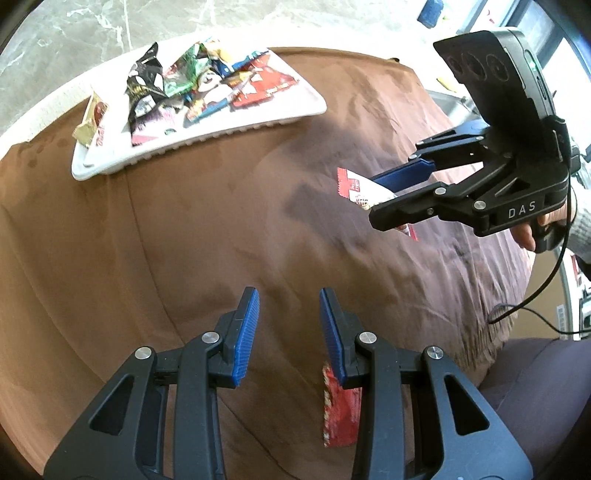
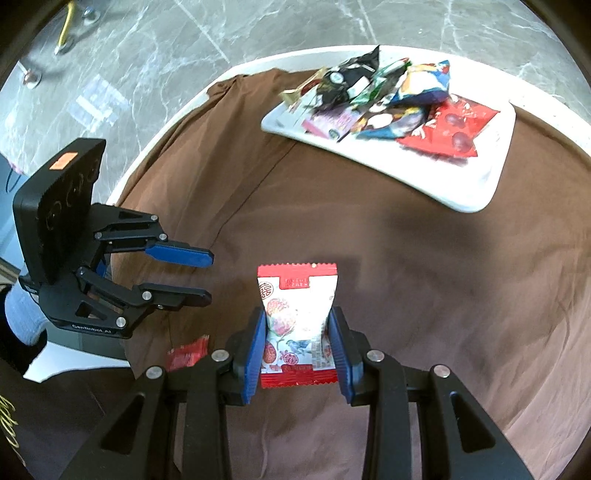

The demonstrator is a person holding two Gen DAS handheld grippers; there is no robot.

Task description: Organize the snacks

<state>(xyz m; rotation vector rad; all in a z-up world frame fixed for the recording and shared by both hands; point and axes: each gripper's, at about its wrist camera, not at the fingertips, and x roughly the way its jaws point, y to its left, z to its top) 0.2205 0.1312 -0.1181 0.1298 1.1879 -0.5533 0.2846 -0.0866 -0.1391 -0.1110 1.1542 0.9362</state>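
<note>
Right tool (image 2: 297, 343) clamped on a red-and-white snack packet (image 2: 297, 317), blue pads (image 2: 255, 354) pressing both long sides, packet upright between them with its serrated red top edge pointing to 12 o'clock in the right wrist view. In the left wrist view the same packet pokes out of the right tool at about 3 o'clock, held above the brown cloth (image 1: 207, 229), not touching it. Left tool (image 1: 289, 328) open, jaws well apart, nothing between the pads; it hangs over the cloth. Small red wrapper (image 1: 341, 413) lies flat on the cloth just under the left tool's right finger, at roughly 5 o'clock in the left view; the same wrapper shows at 8 o'clock in the right view, partly hidden by the right tool's frame. White tray (image 1: 258, 118) sits on the cloth at 11 o'clock in the left view, 1 o'clock in the right view, well apart from both tools. Tray holds a pile of snack bags: black bag (image 1: 146, 85), green bag (image 1: 184, 70), blue bag (image 2: 424, 85), large red bag (image 2: 454, 129), a pink-labelled packet (image 2: 328, 123), and a gold-ended one (image 1: 90, 122) overhanging the tray's left edge. Cloth covers a round white bench (image 2: 192, 99), rim showing at the far side. Grey marble floor (image 2: 258, 26) beyond.
</note>
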